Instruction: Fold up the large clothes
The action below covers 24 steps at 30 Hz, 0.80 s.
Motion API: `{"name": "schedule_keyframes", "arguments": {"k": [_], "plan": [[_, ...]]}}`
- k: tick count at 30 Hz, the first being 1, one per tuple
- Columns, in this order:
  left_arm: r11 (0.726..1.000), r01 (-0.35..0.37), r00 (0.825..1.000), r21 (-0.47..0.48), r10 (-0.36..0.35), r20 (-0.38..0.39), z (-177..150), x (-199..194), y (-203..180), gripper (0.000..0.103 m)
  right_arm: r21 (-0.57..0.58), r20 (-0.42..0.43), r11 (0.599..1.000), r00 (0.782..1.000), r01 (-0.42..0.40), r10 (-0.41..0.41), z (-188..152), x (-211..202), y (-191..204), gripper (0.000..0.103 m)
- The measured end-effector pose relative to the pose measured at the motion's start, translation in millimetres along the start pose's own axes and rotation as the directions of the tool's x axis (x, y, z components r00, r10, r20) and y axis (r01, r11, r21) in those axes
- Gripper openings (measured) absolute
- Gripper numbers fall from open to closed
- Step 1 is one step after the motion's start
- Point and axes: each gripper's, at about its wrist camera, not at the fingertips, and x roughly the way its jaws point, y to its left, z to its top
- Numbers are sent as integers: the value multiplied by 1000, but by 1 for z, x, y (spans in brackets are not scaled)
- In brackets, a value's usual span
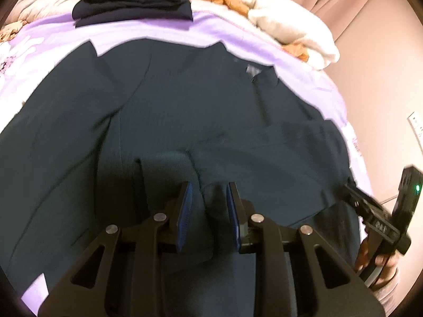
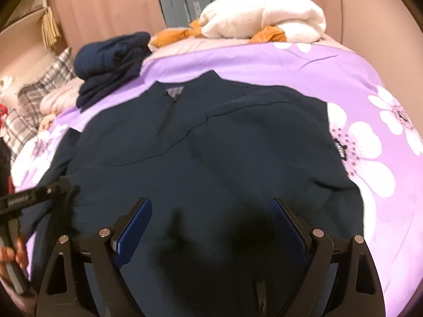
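Note:
A large dark navy garment [image 1: 185, 111] lies spread flat on the purple flowered bedspread [image 1: 137, 30], with its collar and short zip [image 2: 169, 105] toward the far side. At the garment's near hem my left gripper [image 1: 208, 200] stands slightly open. A raised fold of the cloth sits loosely between its blue pads [image 1: 185, 206], which do not press on it. Over the same garment [image 2: 238, 142], further right, my right gripper [image 2: 211, 222] is wide open with nothing between its fingers. Each view shows the other gripper at its edge, with a hand on the handle.
A stack of folded dark navy clothes [image 2: 113, 63] rests at the far left of the bed. A white rolled blanket [image 2: 261, 13] and an orange cloth [image 2: 171, 35] lie at the far edge before pink curtains. Plaid pillows [image 2: 39, 97] are at the left.

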Motion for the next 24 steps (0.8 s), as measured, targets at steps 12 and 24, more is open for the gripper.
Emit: {"name": "schedule_keyframes", "arguments": {"k": [12,24], "plan": [[986,44,998,-161,-35,55,-20,-44,38,75,-9,-105,998,992,64,-65,-18,17,-4,91],[810,106,953,-576,83,292,-180,-221,170,80,108,20,986,992,-128,126,-101,-109,-3,92]]}}
